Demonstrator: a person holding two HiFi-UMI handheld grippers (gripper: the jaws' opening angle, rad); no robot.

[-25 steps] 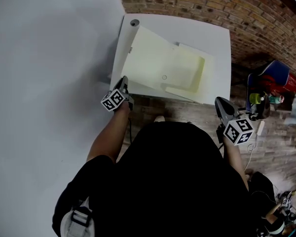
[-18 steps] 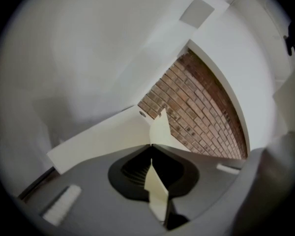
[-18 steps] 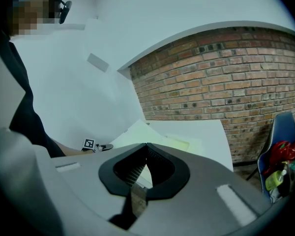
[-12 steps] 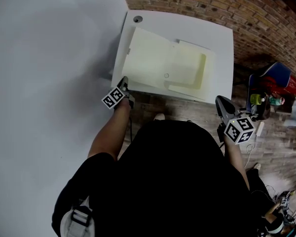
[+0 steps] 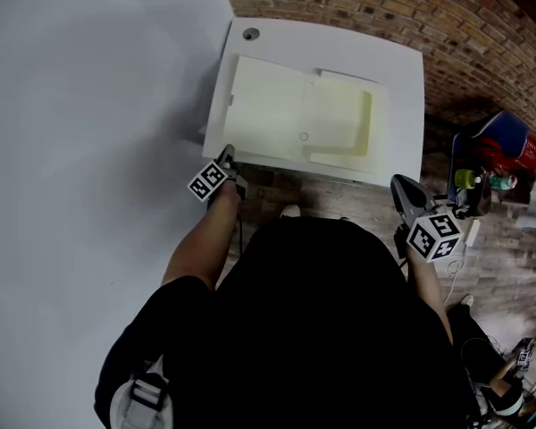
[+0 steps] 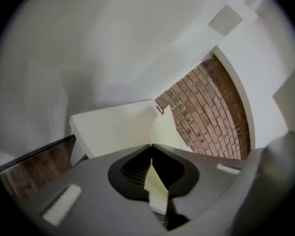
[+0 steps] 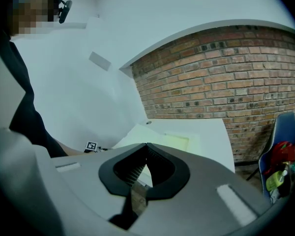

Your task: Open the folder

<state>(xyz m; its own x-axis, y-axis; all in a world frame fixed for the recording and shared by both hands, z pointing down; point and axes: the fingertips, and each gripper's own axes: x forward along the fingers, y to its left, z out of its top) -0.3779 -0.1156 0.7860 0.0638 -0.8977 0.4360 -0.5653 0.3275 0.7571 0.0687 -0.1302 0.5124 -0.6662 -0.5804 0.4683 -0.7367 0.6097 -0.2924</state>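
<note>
The folder [image 5: 295,119] lies open, nearly flat, on the table [image 5: 402,70]; the left gripper [image 5: 225,157] at its 7 o'clock clamps the cover edge, release pending; the right gripper [image 5: 400,186] at 5 o'clock is closed, empty.

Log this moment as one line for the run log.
folder: open on table | left gripper: jaws shut on folder | right gripper: jaws shut, empty, off table

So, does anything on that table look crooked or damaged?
Nothing stands out. The folder lies open on the table, roughly square to it, with one cover corner pinched in the left hand-held gripper.
</note>
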